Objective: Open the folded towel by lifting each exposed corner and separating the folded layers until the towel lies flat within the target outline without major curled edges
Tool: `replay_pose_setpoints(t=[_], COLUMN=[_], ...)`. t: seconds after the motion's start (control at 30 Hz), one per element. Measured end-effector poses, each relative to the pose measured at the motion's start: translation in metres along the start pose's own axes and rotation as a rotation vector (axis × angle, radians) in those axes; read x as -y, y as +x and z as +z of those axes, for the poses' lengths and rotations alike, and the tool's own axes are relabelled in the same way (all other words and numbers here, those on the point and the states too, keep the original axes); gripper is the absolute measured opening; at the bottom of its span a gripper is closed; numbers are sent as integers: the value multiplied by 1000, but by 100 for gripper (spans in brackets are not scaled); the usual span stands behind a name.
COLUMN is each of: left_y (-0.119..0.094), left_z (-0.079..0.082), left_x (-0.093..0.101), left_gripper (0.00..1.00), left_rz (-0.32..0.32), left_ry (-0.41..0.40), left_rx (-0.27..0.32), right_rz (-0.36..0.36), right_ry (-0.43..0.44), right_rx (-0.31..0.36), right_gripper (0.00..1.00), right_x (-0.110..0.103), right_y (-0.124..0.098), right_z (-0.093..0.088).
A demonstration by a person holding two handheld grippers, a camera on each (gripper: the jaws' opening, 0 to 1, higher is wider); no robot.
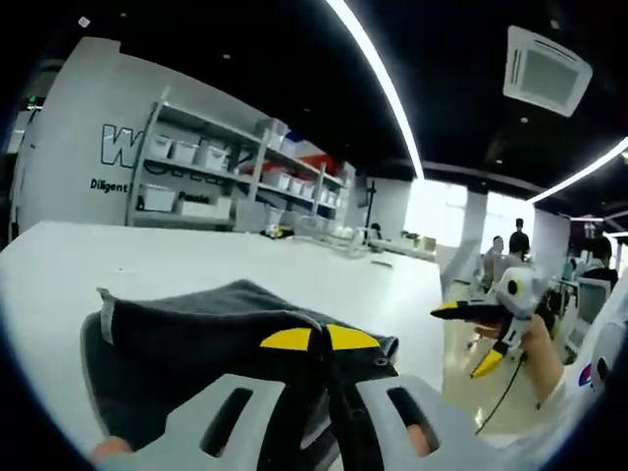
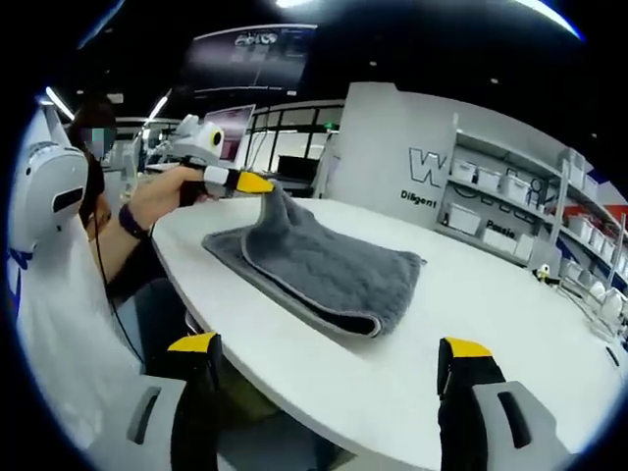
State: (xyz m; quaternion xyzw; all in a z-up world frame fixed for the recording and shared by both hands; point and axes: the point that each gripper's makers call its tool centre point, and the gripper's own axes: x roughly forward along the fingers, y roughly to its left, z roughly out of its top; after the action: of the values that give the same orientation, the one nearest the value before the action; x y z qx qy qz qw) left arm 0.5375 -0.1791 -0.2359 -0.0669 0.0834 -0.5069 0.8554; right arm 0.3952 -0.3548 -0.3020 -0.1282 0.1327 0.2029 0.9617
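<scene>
A dark grey folded towel (image 2: 324,270) lies on the round white table (image 2: 471,304) near its front edge. My left gripper (image 2: 251,183) is shut on the towel's far left corner and holds that corner lifted above the table. In the left gripper view its yellow-tipped jaws (image 1: 319,339) are pressed together over the towel (image 1: 186,339). My right gripper (image 2: 330,345) stands wide open in front of the table edge, with nothing between its fingers and short of the towel. It also shows held in a hand off the table's side (image 1: 469,337), jaws apart.
Shelves with white bins (image 1: 206,157) stand by the back wall, also seen beyond the table (image 2: 510,196). Small items (image 2: 589,294) sit at the table's far right. People (image 1: 518,240) stand in the background. The person's arm (image 2: 137,221) reaches over the table's left edge.
</scene>
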Motion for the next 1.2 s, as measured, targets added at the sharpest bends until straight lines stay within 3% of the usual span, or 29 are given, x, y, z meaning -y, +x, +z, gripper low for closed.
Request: replay_pose_setpoints(t=[0.17, 0.37, 0.57, 0.83, 1.2], left_y=[15, 36, 50, 55, 45], left_z=[-8, -40, -64, -82, -84], left_x=[6, 21, 27, 28, 37], left_gripper=[2, 2, 3, 3, 14], left_rz=[-12, -54, -67, -67, -105], left_ry=[26, 71, 93, 101, 134], left_rx=[-42, -177, -256, -316, -332], right_rz=[-8, -7, -3, -10, -7], right_ry=[8, 9, 12, 16, 11], right_rx=[-5, -17, -16, -19, -22], right_gripper=[92, 92, 92, 92, 92], right_x=[1, -1, -1, 2, 4], right_y=[-1, 1, 3, 1, 4], right_z=[-2, -4, -4, -5, -3])
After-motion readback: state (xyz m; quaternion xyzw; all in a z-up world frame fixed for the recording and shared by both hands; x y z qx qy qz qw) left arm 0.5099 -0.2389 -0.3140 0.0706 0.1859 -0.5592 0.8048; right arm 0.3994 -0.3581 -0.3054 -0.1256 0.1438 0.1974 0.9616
